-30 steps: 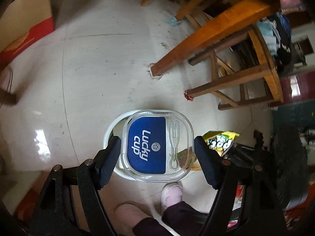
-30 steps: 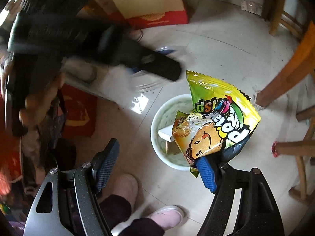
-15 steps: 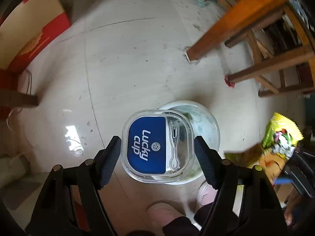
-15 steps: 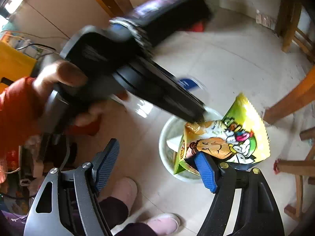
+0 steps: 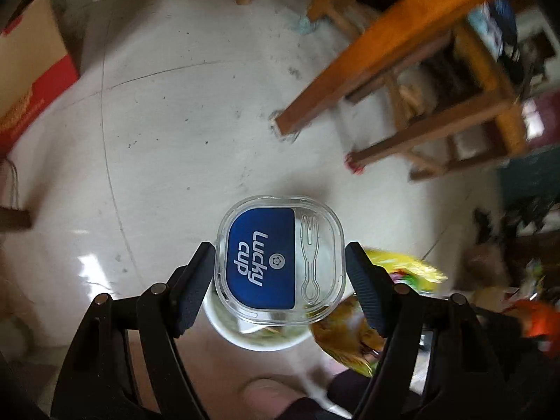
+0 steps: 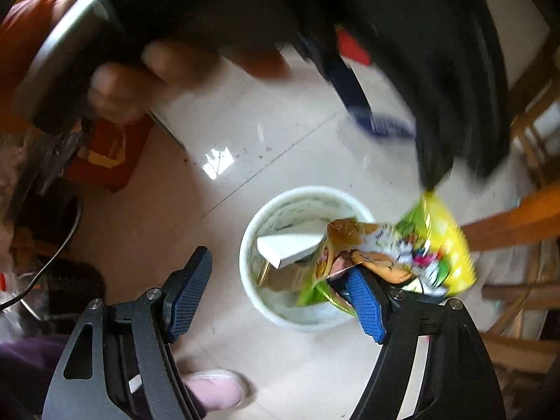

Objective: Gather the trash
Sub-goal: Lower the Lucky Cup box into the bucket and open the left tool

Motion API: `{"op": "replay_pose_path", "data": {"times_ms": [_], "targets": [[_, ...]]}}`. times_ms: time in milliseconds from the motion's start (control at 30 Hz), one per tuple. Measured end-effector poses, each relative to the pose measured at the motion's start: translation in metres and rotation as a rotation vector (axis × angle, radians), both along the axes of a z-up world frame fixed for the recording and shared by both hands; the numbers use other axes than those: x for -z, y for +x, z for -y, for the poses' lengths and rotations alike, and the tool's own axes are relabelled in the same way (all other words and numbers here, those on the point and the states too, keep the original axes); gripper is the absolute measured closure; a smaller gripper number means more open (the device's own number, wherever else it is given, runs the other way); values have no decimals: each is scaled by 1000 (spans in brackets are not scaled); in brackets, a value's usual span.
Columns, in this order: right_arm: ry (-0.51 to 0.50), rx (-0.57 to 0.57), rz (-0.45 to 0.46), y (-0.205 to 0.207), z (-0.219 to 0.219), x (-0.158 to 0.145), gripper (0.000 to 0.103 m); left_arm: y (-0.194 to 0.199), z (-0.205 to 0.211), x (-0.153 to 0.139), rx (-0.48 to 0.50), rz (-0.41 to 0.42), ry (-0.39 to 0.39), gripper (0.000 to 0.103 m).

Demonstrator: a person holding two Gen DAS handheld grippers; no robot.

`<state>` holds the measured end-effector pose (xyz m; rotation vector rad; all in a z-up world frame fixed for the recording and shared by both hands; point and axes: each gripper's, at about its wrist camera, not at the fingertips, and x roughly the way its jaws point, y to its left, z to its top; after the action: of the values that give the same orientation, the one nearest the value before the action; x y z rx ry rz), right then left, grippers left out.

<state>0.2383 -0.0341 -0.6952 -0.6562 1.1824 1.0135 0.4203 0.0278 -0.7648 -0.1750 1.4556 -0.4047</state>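
Observation:
My left gripper [image 5: 280, 280] is shut on a clear plastic Lucky Cup lid [image 5: 280, 259] with a blue label, held above a white round bin [image 5: 259, 337] on the floor. In the right wrist view the bin [image 6: 260, 224] holds white card and wrappers. My right gripper [image 6: 276, 297] is open; a yellow-green snack bag [image 6: 420, 252] rests against its right finger [image 6: 364, 311], its lower end inside the bin rim. The bag also shows in the left wrist view [image 5: 402, 269]. The left hand and tool [image 6: 245, 17] fill the top of the right wrist view.
Wooden table and stool legs [image 5: 367, 77] stand to the right of the bin. A red and tan cardboard box [image 5: 28, 80] is at the left. Pink slippers [image 6: 217, 390] are just below the bin. A red bag [image 6: 108, 154] lies on the floor at left.
My left gripper with the lid has moved back over the bin. The snack bag has tipped lower, toward the bin. The left tool now looms closer over the right wrist view.

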Motion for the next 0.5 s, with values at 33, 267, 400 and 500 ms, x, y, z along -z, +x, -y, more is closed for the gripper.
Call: {"op": "replay_pose_path", "data": {"times_ms": [33,267,400,500], "targets": [[6,-4,17,-1,-1,-2,31,0,7,6,28,-6,26,29],[2,19,7,7,10,2,31,-6,5,34,50,-64,124,28],[-53,31,4,-1,17,14,31,-11,-6,36,-2,-81,122,29],[-71,67,13,4,29,16,31,-19,-14,32,-56,-80,117,29]]}}
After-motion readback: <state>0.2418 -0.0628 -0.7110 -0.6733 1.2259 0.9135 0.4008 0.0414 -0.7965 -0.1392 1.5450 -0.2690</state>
